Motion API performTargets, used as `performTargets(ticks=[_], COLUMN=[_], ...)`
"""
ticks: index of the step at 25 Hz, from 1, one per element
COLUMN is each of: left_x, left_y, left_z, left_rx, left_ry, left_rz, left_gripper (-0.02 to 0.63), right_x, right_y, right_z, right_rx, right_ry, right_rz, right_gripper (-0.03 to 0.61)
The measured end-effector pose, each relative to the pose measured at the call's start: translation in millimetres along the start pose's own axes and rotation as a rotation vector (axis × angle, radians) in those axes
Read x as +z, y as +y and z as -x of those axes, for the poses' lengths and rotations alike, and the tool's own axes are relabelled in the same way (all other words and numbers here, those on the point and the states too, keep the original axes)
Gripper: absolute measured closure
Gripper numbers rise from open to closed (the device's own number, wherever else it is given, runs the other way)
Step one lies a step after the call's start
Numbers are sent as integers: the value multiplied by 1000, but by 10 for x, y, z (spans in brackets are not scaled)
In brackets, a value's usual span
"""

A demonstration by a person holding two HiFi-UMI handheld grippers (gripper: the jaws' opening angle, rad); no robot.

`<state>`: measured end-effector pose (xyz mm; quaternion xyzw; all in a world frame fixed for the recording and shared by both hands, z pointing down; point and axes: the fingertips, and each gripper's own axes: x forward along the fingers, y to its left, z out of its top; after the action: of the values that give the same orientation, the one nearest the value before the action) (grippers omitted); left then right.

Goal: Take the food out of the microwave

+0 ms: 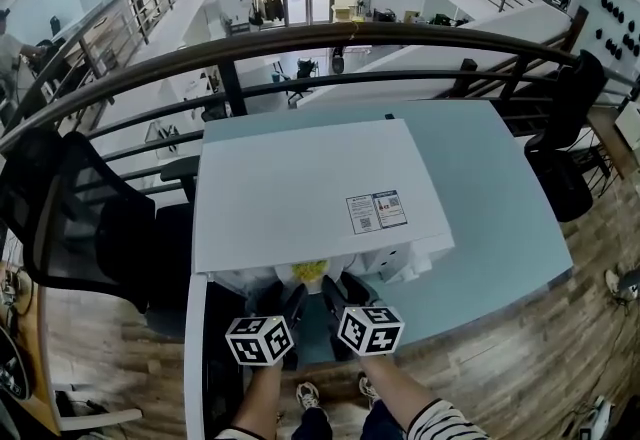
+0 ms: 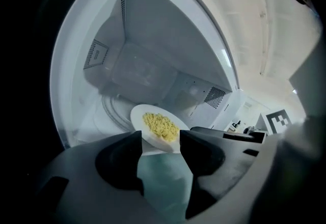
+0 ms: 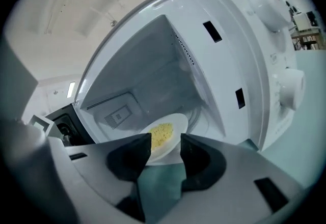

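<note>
One plate (image 2: 138,116) of yellow food (image 2: 160,125) hangs at the mouth of the single white microwave (image 1: 300,188). The left gripper (image 2: 160,141) and right gripper (image 3: 165,144) each pinch its near rim between widely spread jaws. The sticker (image 1: 376,212) on the microwave's top is too small to read. There are two knobs (image 3: 291,88).

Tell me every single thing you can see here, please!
microwave: one, white, open, on the table.
table: one, pale blue-green, beneath the microwave.
plate: one, white, at the microwave's opening.
food: one heap, yellow, on the plate.
chairs: at least two, black, beside the table.
railing: one, dark, behind the table.
floor: one, brown wood, underneath.
left gripper: one, black, gripping the plate's near rim.
right gripper: one, black, gripping the plate's near rim.
</note>
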<state>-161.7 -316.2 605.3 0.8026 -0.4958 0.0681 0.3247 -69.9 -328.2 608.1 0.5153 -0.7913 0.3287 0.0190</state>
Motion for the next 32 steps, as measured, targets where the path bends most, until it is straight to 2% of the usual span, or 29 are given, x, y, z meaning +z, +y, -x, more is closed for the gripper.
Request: performTargets(ticks=[11, 19, 26, 28, 30, 32], left_x=[-122, -26, -26, -49, -47, -52], left_y=[-118, 177, 208, 210, 213, 209], left_z=[141, 34, -95, -118, -116, -95], left_rx=[12, 98, 59, 56, 48, 30], left_ry=[-21, -76, -60, -52, -56, -62], left_rz=[42, 145, 198, 201, 212, 238], left_gripper=[398, 397, 400, 426, 483, 491], right_x=[-52, 15, -24, -58, -76, -79], right_y=[-56, -243, -261, -261, -248, -236], right_z=[182, 62, -47, -59, -58, -32], right_rx=[-3, -16, 15, 23, 29, 29], right_ry=[13, 11, 24, 28, 26, 17], right_rz=[-30, -109, -203, -238, -263, -273], right_gripper=[400, 400, 411, 437, 469, 474])
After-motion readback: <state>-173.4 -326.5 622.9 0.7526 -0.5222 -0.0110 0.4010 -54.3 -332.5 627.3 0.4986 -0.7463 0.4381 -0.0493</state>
